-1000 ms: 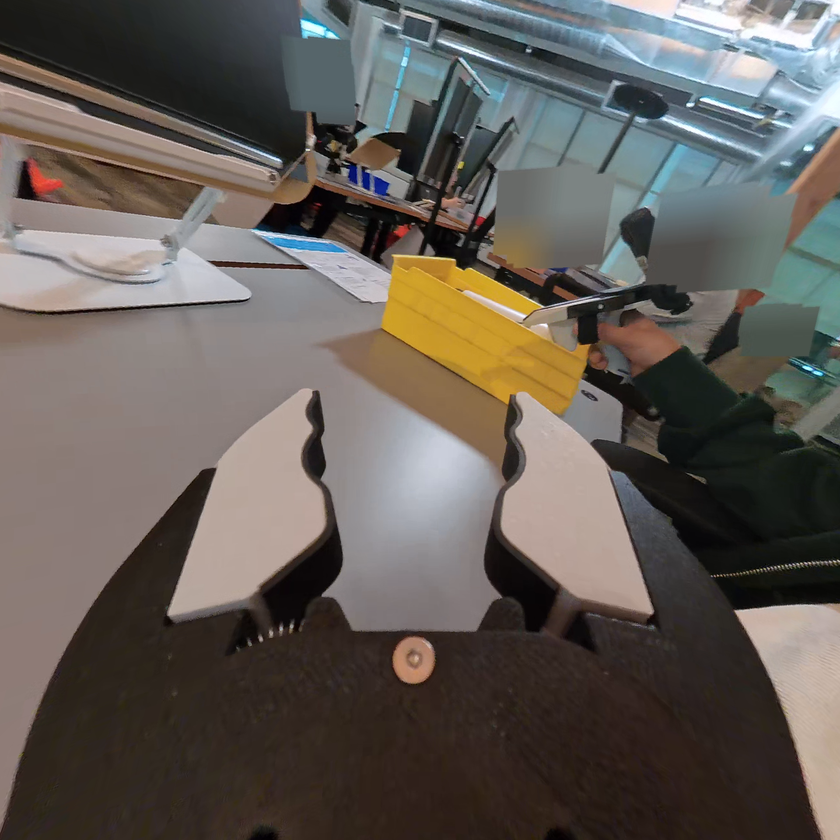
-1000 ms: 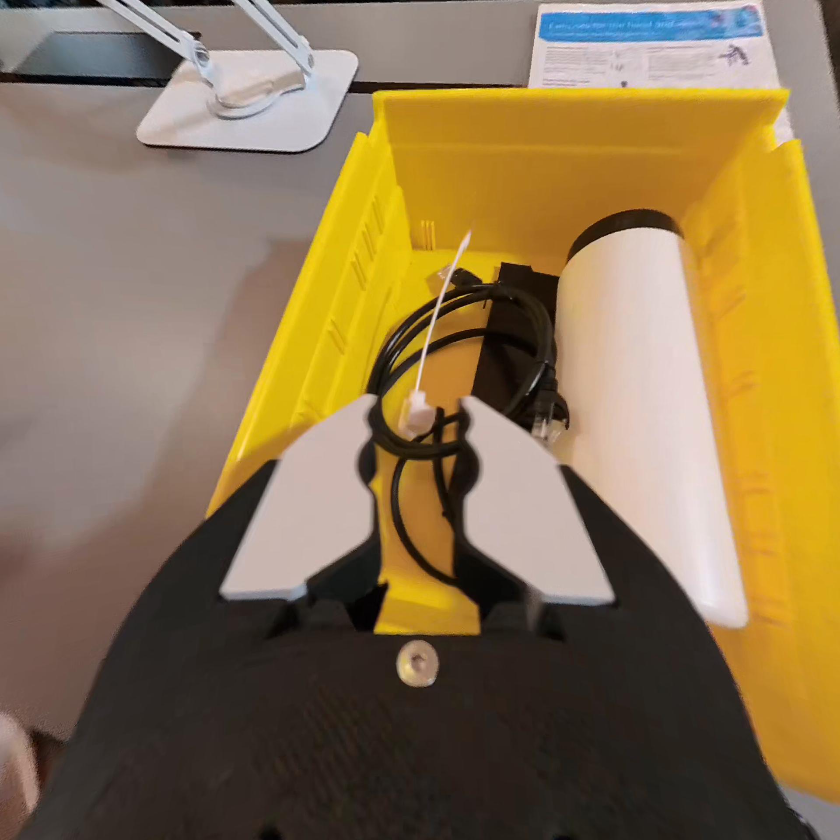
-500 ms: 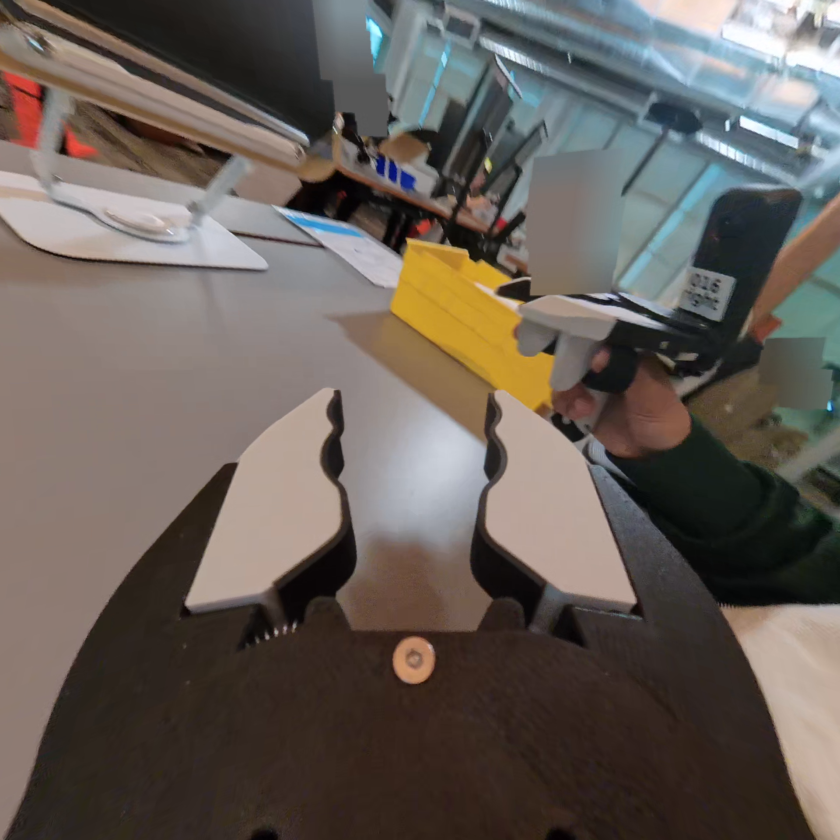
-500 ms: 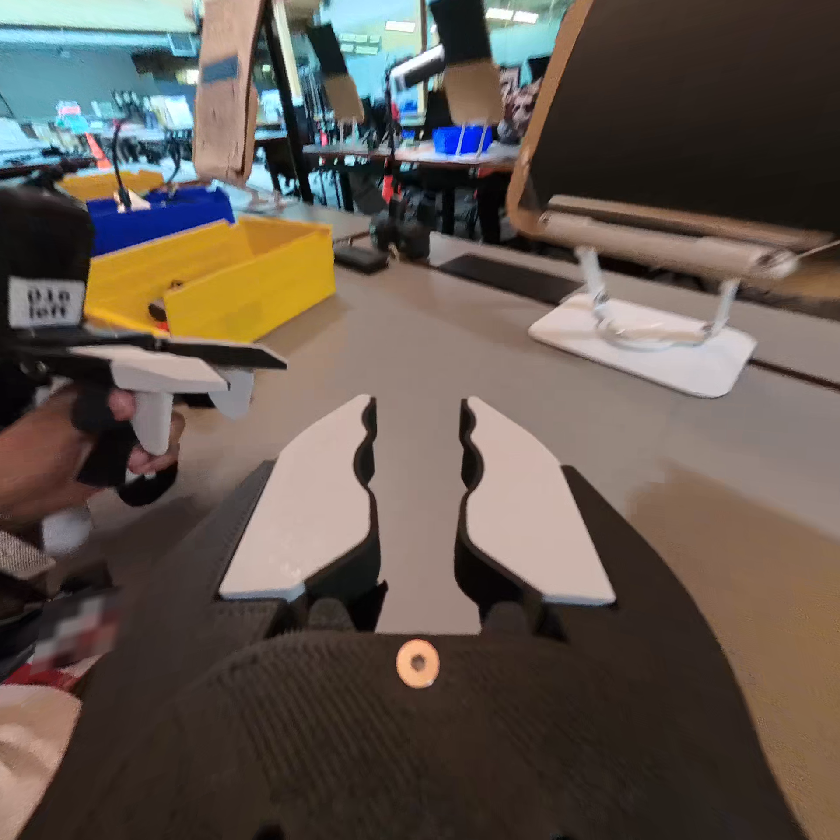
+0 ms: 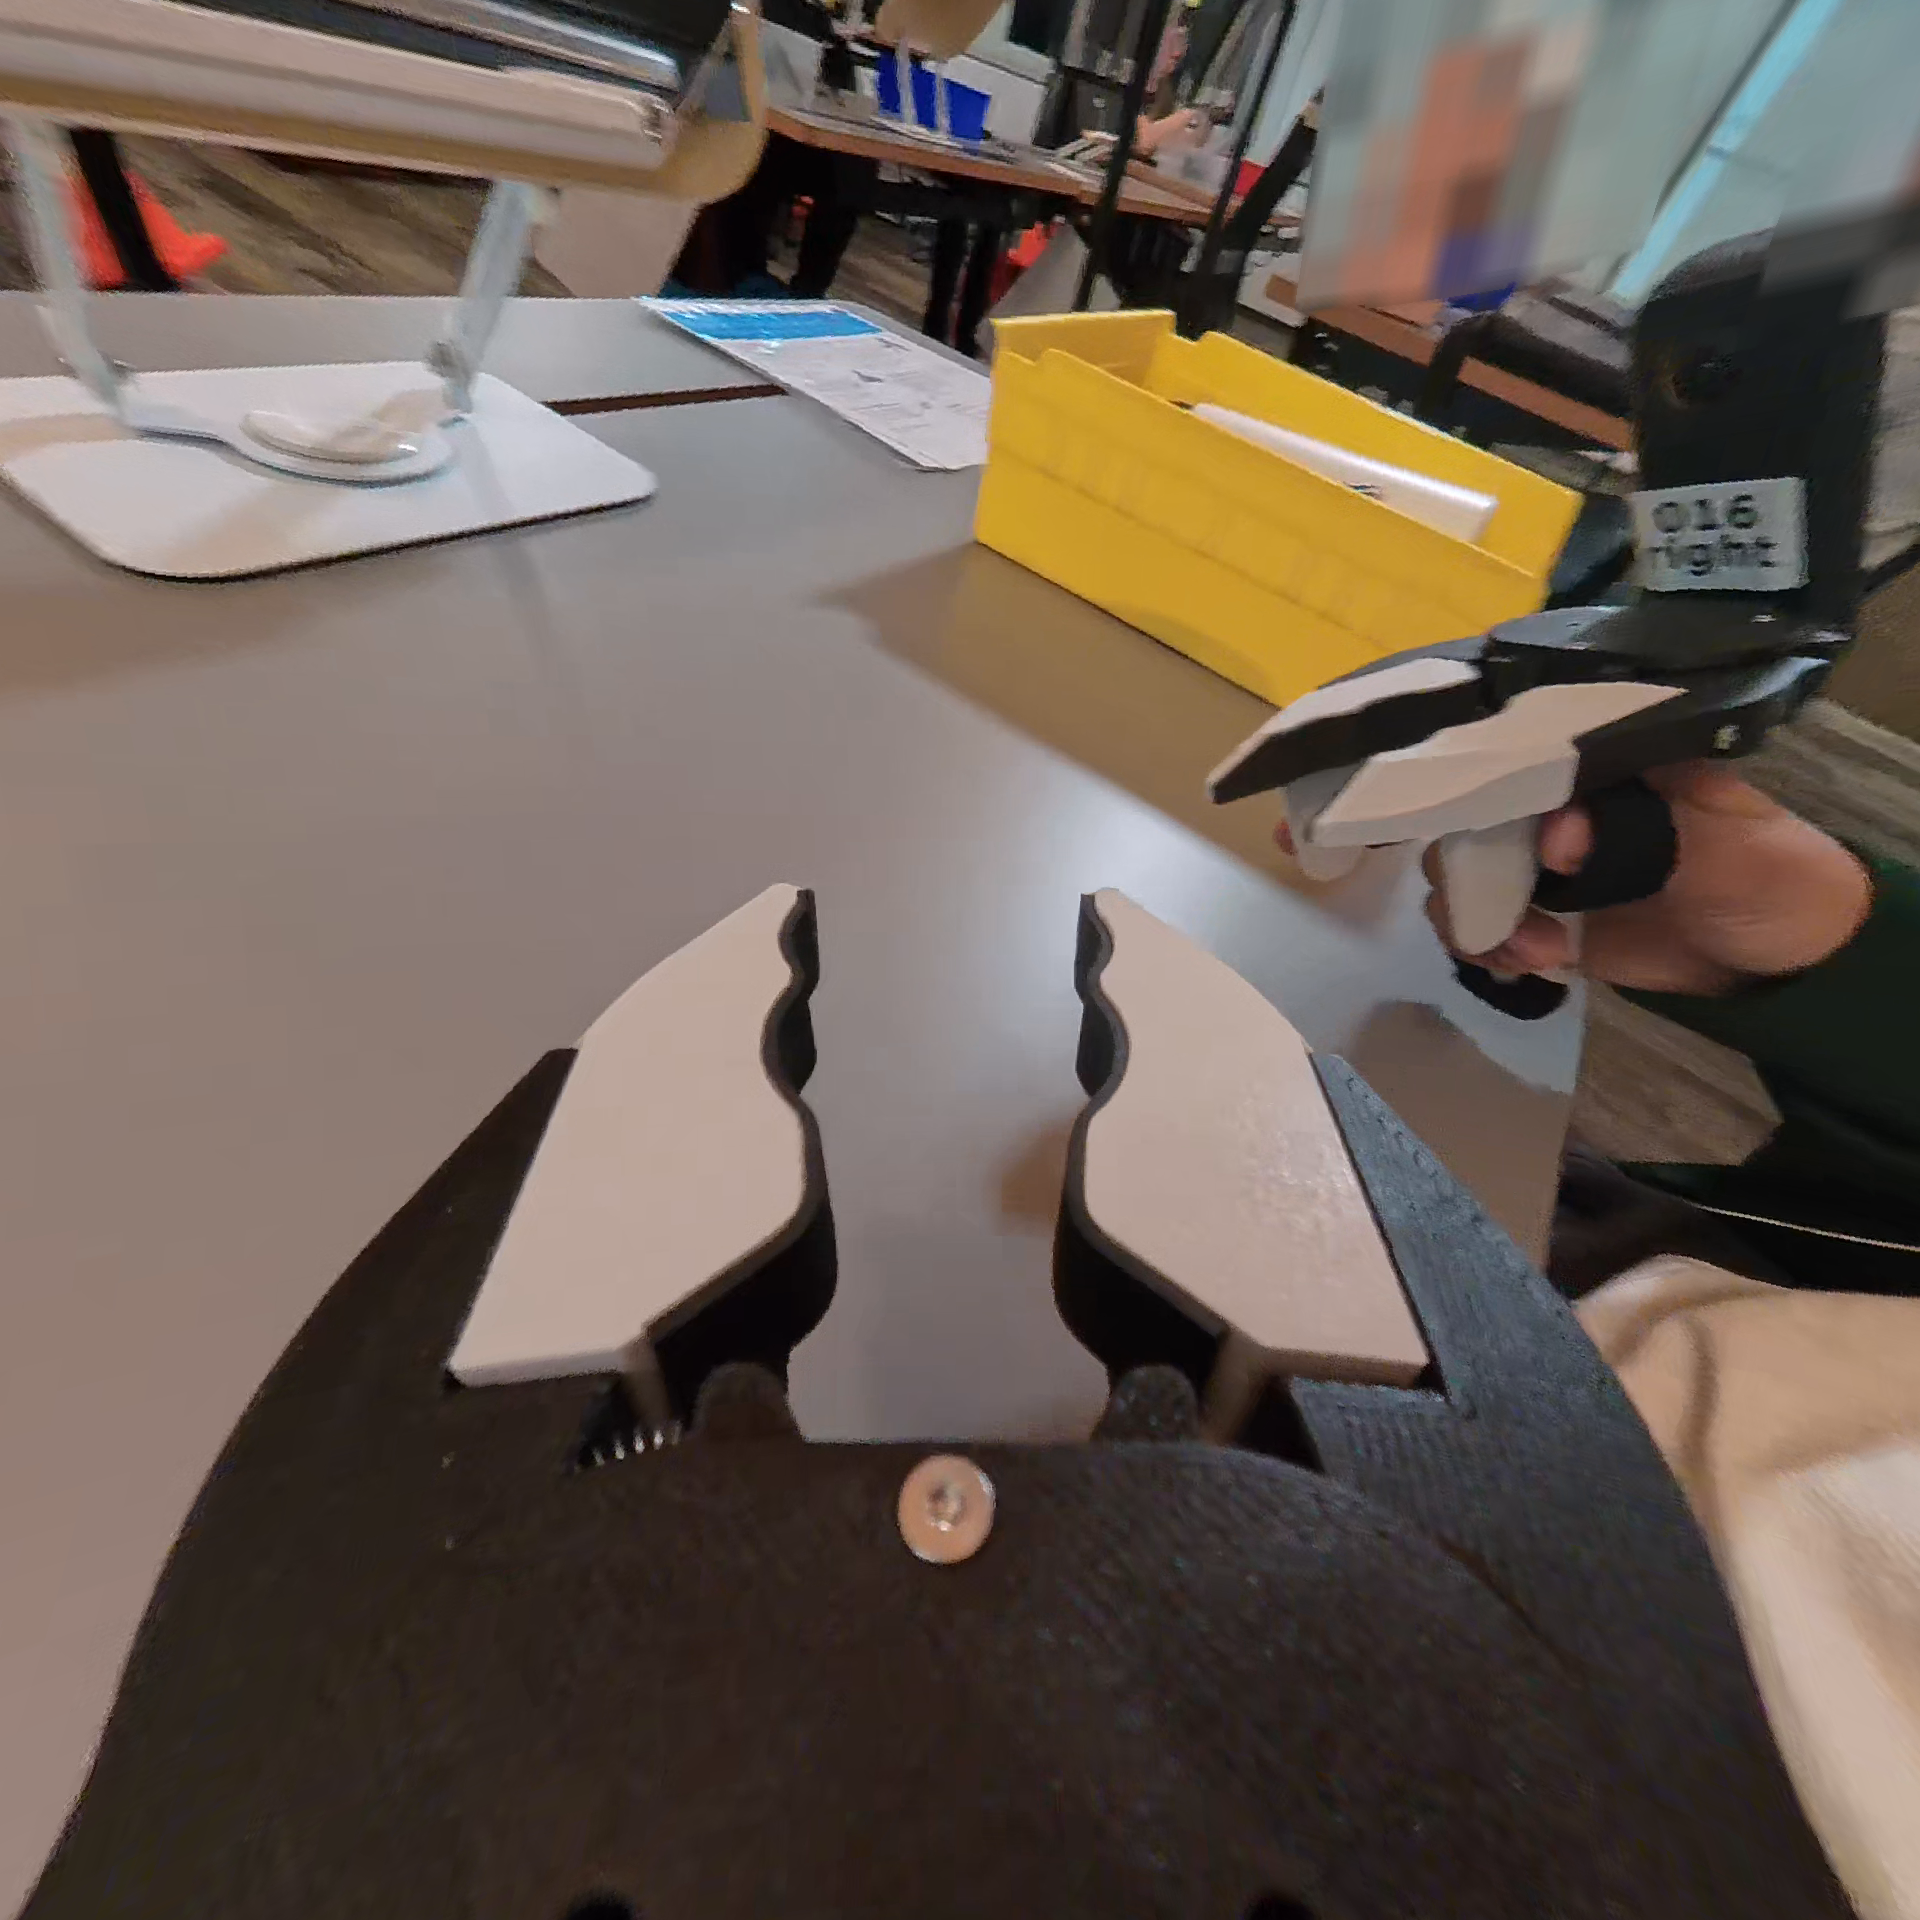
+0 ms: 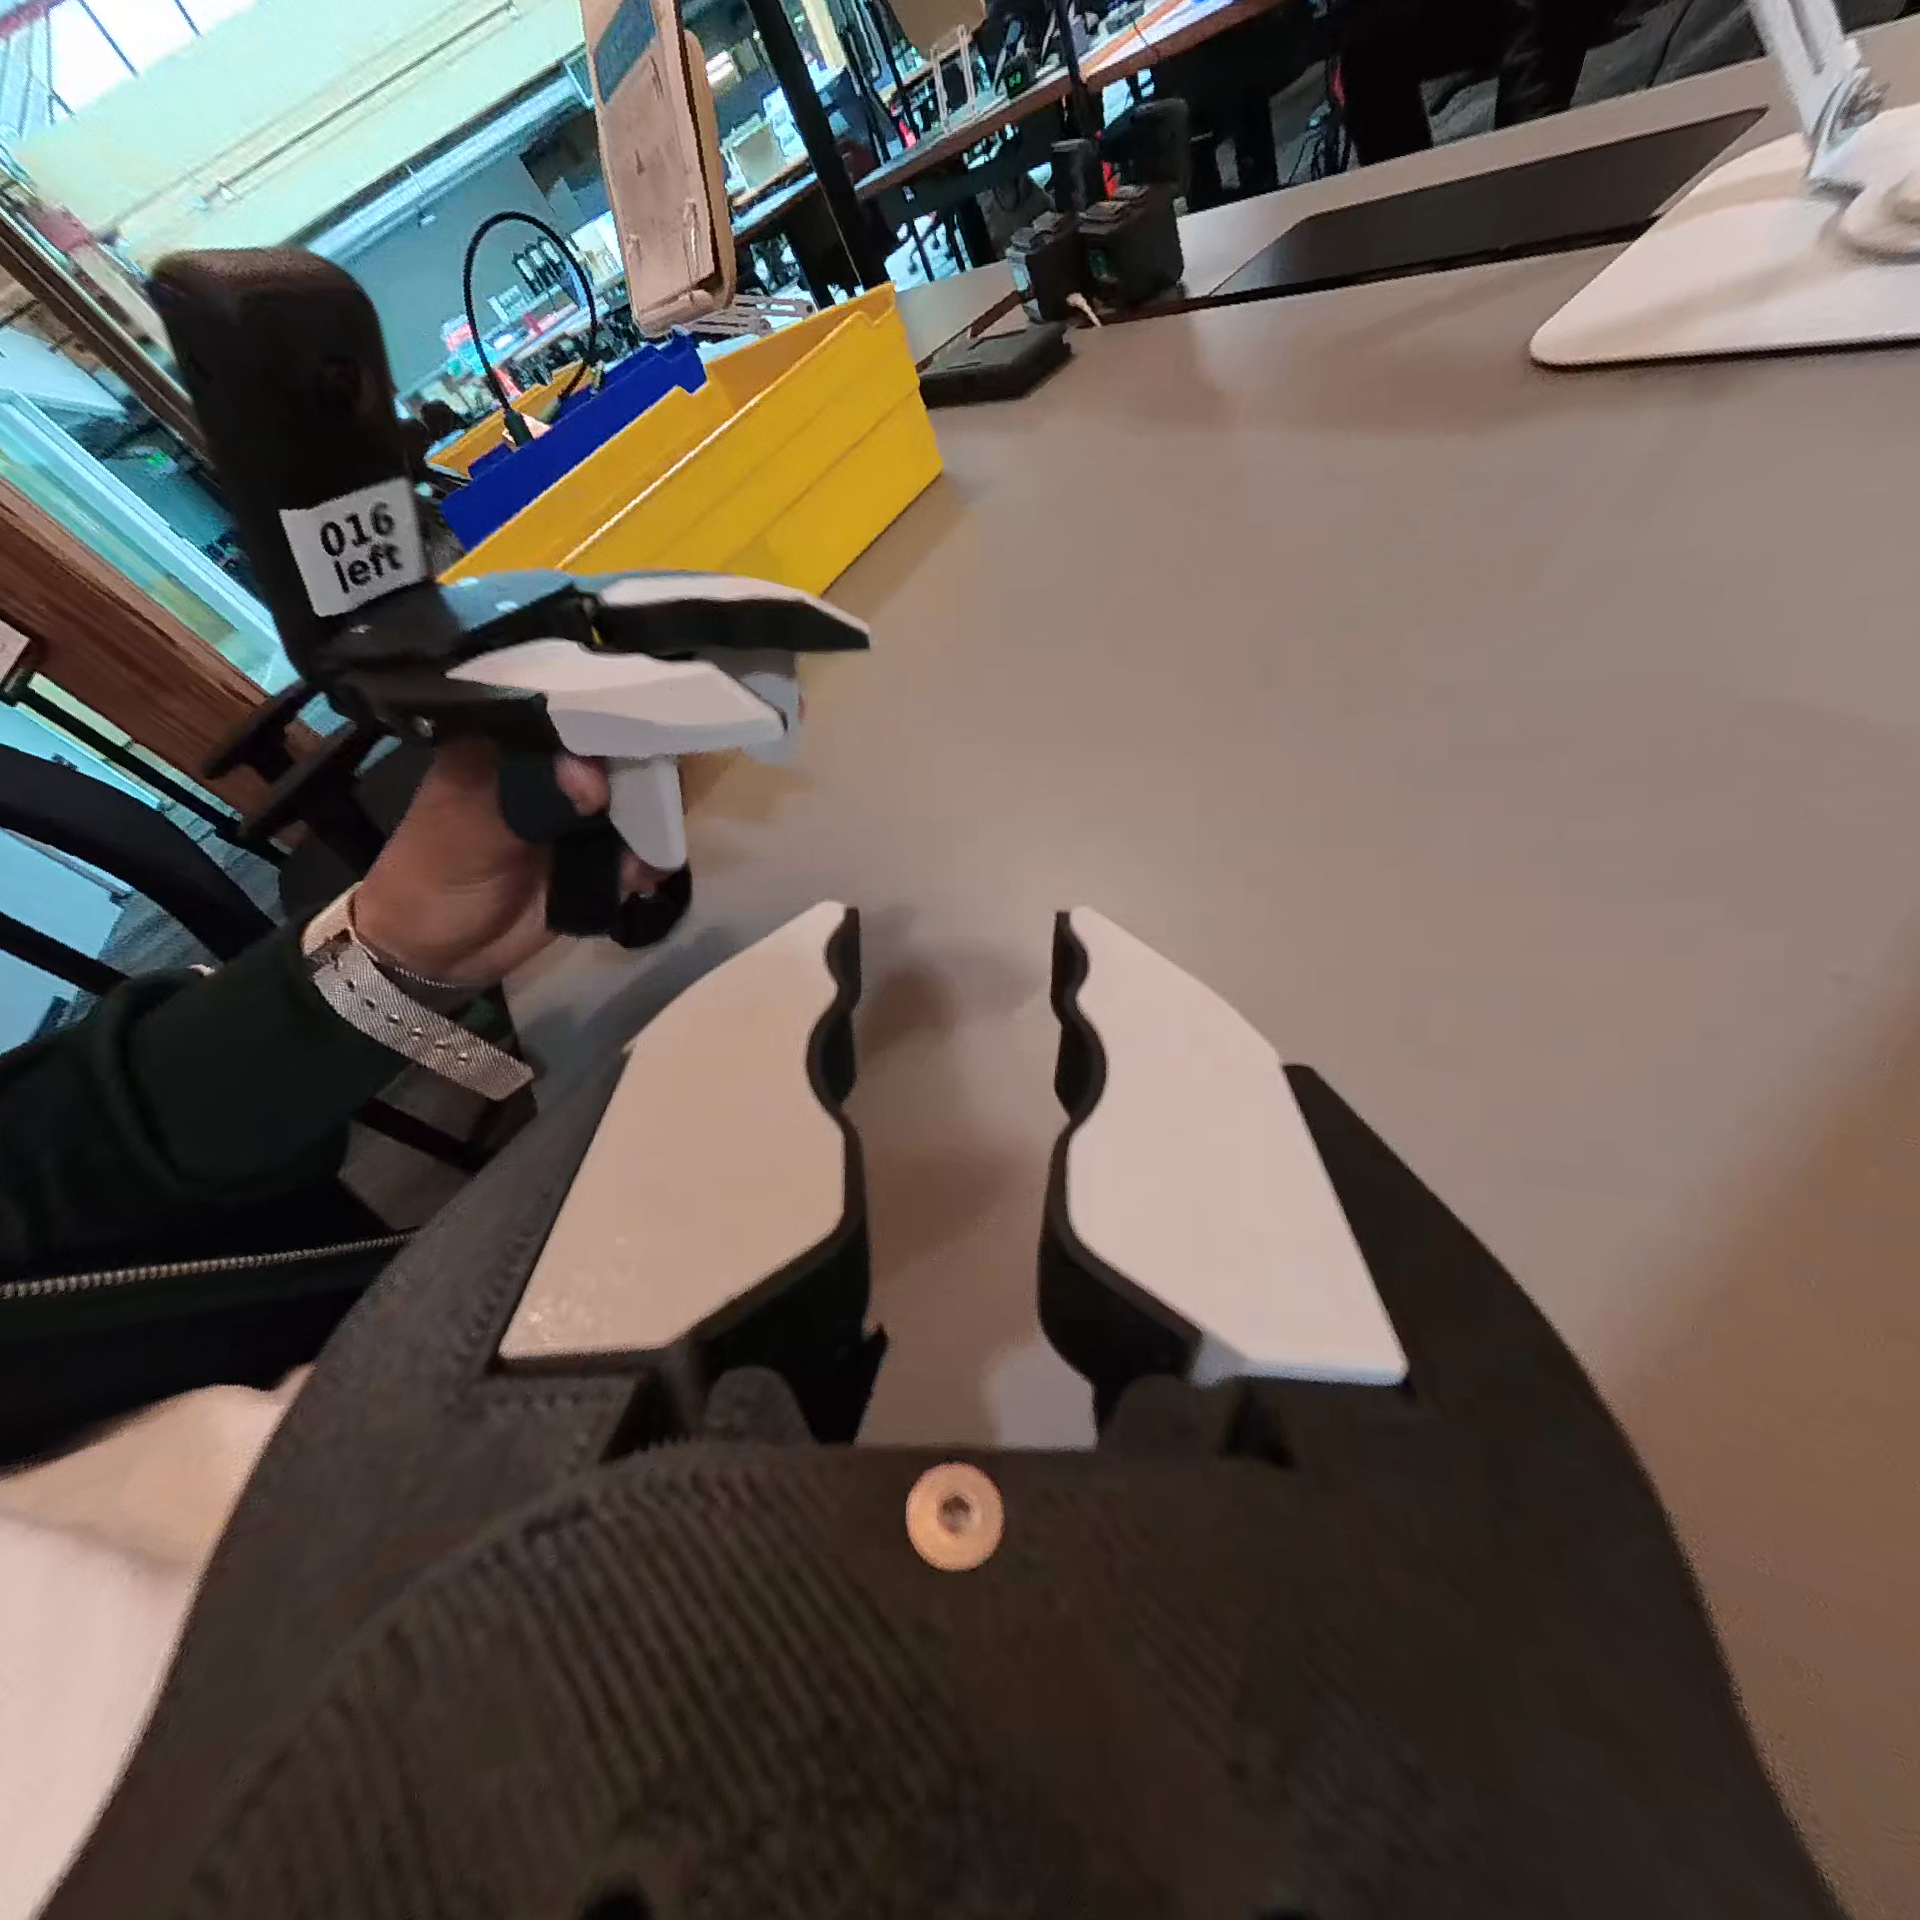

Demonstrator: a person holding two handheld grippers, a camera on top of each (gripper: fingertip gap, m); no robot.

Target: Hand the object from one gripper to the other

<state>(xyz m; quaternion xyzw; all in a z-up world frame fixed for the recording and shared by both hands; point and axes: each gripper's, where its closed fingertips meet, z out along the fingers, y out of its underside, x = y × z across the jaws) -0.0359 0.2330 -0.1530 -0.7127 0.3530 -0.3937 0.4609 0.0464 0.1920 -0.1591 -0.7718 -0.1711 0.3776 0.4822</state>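
The left hand-held gripper (image 5: pixel 943 914) fills the lower half of its own view, jaws parted with bare grey worktop (image 5: pixel 468 790) showing between the fingers and nothing held. At the right of that frame the right hand-held gripper (image 5: pixel 1262 784) hangs above the worktop, held by a hand (image 5: pixel 1704 904) in a dark green sleeve, tips pointing toward the frame's left. In the right wrist view the right hand-held gripper (image 6: pixel 956 920) is likewise parted and empty, only worktop (image 6: pixel 1351 644) visible in the gap. The left hand-held gripper (image 6: pixel 821 665) appears at the left of that frame, gripped by a hand (image 6: pixel 468 883) wearing a watch with a grey strap, tips pointing toward the frame's right.

No object sits between either pair of fingers. A yellow bin (image 5: pixel 1226 530) stands in the upper right of the left wrist view, behind the right hand-held gripper and well apart from the left one; a white cylinder (image 5: pixel 1351 478) lies inside it. Whether this is the task's object cannot be told.

The worktop ahead of both tools is open. A white stand base (image 5: pixel 312 488) sits at the upper left of the left wrist view, a printed sheet (image 5: pixel 842 374) just beside the bin. The worktop's near edge runs under the right hand at lower right. In the right wrist view, another yellow bin (image 6: pixel 748 468) and a blue bin (image 6: pixel 561 436) stand at upper left.
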